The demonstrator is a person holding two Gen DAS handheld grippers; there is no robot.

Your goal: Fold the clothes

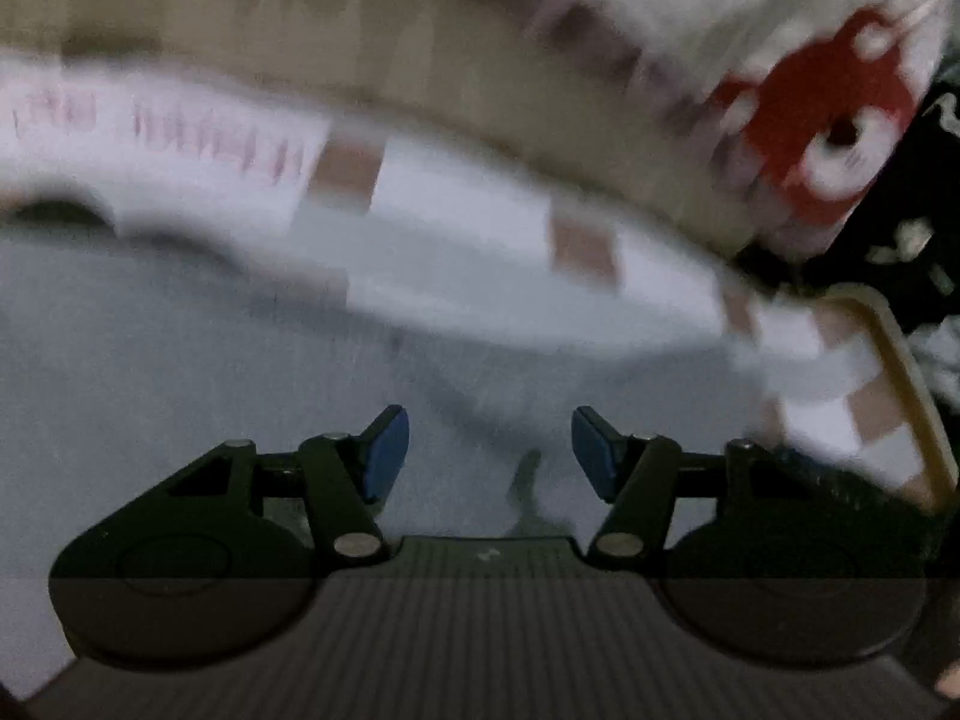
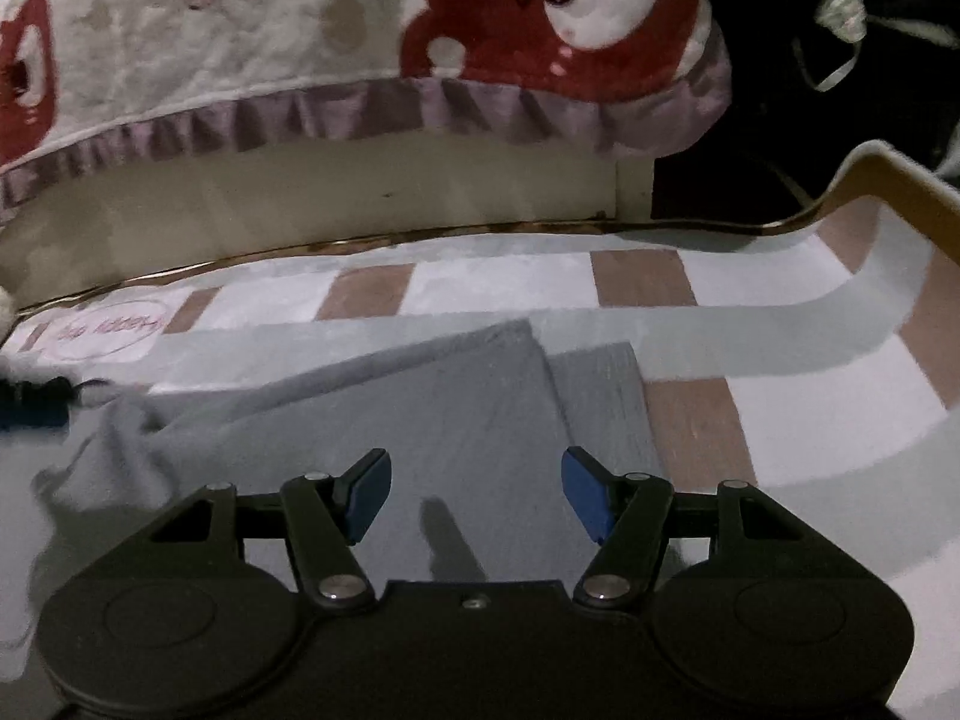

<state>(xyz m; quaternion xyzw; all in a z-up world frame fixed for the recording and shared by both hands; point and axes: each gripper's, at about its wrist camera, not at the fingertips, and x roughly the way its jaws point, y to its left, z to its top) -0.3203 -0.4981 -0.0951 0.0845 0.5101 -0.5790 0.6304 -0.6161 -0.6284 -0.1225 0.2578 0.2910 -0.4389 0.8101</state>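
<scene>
1. Two black grippers we held, left gripper (image 1: 490,450) and right gripper (image 2: 476,492), had blue-padded fingers spread, gripping nothing.
2. We saw the folded grey cloth garment (image 2: 384,414) lying just ahead of and beneath our right fingers, on the white checked mat (image 2: 810,420).

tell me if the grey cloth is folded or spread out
Partly folded. In the right wrist view the grey cloth shows a doubled layer with a straight edge, while its left end lies bunched. Both grippers are open and empty.

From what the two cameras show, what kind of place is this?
Probably a bedroom at home. A fleece blanket with red bears and a ruffled edge lies on a bed, a checked mat with a gold rim serves as work surface, and a grey garment lies on it.
</scene>
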